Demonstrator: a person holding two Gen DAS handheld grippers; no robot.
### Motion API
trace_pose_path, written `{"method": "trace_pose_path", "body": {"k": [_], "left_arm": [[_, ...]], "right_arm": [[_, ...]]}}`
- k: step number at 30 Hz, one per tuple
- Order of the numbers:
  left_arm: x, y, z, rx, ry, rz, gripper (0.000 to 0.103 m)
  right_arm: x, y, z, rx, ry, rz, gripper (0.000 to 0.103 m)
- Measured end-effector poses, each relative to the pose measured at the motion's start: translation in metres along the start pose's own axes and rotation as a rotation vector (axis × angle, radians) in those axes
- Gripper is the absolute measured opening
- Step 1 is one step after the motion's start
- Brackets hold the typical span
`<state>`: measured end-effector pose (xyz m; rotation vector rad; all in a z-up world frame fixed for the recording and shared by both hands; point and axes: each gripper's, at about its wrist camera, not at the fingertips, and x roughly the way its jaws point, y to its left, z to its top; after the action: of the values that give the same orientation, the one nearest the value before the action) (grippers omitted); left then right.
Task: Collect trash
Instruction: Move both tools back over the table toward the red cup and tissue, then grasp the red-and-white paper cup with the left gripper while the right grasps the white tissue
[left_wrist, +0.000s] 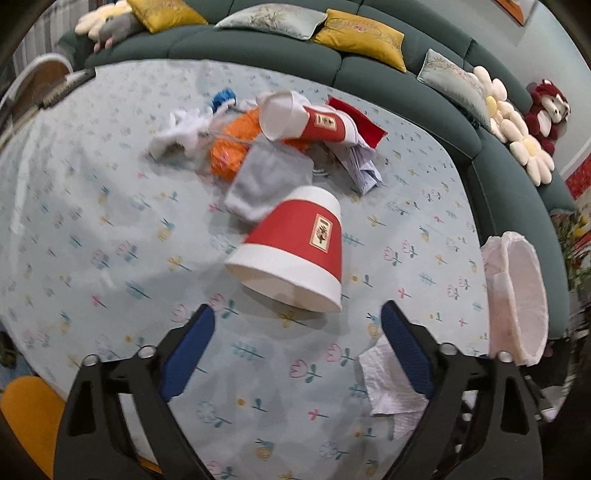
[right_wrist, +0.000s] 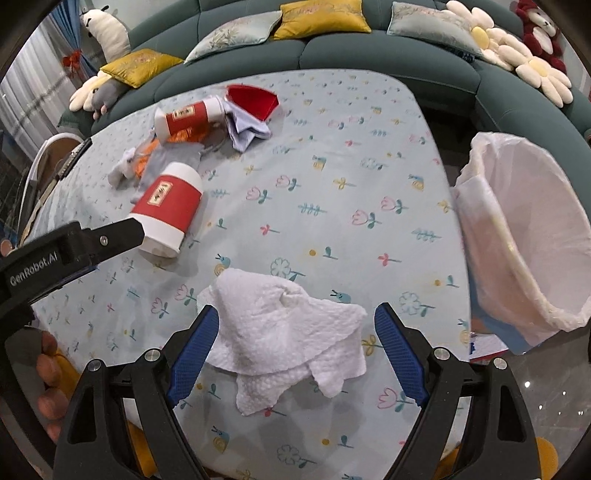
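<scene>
**couch_lurker:** Standing by the counter (right_wrist: 332, 122) right now, the one with the pale blue tulip-print cloth. Left gripper (left_wrist: 297, 343) has its jaws wide, nothing between them, hanging just short of a red-and-white paper cup (left_wrist: 291, 247) lying on its side with the mouth facing the gripper. Right gripper (right_wrist: 295, 343) is wide too, with a crumpled white paper towel (right_wrist: 284, 325) lying flat on the cloth between the blue ribbed pads, neither pad pressing on it.

**tidy_tom:** What else is on there? And where's the bin?

**couch_lurker:** Bin (right_wrist: 532, 236) sits off the right edge of the counter, lined with a thin, wrinkly white bag; its lower part is cut off in both views. Further back there's a heap: a second paper cup (left_wrist: 306, 122) tipped over on top, something orange and crinkly (left_wrist: 236, 147) mostly buried under it, a limp grey cloth-looking piece (left_wrist: 266, 184), a red sheet (left_wrist: 358, 122), and creased pale lilac paper (left_wrist: 362, 166). The white fluffy stuff (left_wrist: 181, 129) and blue bit (left_wrist: 223, 98) at the far left of the pile are too blurry for me to call.

**tidy_tom:** Anyone visible?

**couch_lurker:** Just fingertips (right_wrist: 48, 369) at the left rim of the right wrist view, behind the black body of the left gripper. Green sofa (left_wrist: 277, 48) behind, with satin cushions and plush daisies.
</scene>
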<state>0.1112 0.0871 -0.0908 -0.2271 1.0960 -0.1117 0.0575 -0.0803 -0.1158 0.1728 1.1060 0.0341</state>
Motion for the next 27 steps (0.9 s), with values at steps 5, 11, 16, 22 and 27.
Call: {"method": "trace_pose_path", "body": {"k": [5, 11, 16, 22, 27], "left_arm": [[0.01, -0.009, 0.001, 0.009, 0.018, -0.017, 0.067], [0.022, -0.018, 0.007, 0.011, 0.03, -0.027, 0.05], [0.033, -0.022, 0.008, 0.028, 0.053, -0.044, 0.016], [0.03, -0.032, 0.007, 0.067, 0.041, -0.046, 0.006], [0.019, -0.042, 0.01, 0.085, 0.016, -0.059, 0.005]], "right_arm": [[0.012, -0.001, -0.001, 0.004, 0.019, 0.002, 0.083], [0.022, 0.0, 0.001, 0.011, 0.029, 0.015, 0.082], [0.028, 0.002, 0.002, 0.007, 0.043, 0.035, 0.064], [0.026, 0.004, 0.002, -0.005, 0.05, 0.072, 0.024], [0.013, 0.001, 0.006, 0.005, 0.02, 0.089, 0.015]]}}
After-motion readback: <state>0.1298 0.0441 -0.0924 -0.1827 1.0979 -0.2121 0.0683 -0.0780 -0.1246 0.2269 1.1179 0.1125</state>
